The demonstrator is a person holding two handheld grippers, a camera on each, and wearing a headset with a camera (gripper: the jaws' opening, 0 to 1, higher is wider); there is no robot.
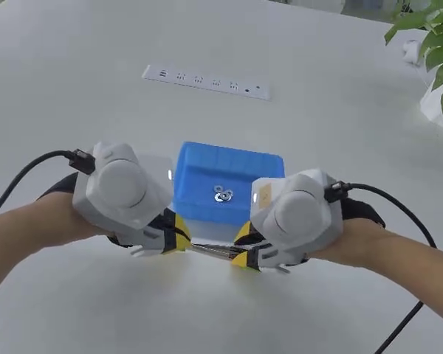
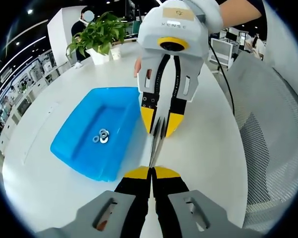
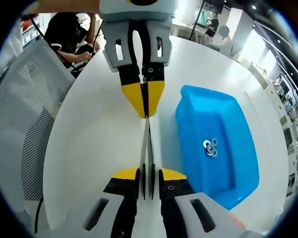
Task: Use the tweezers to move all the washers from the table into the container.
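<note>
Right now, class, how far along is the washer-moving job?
Done: a few washers lie in the blue container. In hand: the tweezers, clamped at either end by the left gripper and right gripper. Left: probably little, since the table around the container looks free of washers.

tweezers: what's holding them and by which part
The tweezers, at both ends: one in the left gripper, the other in the right gripper, jaws shut.
</note>
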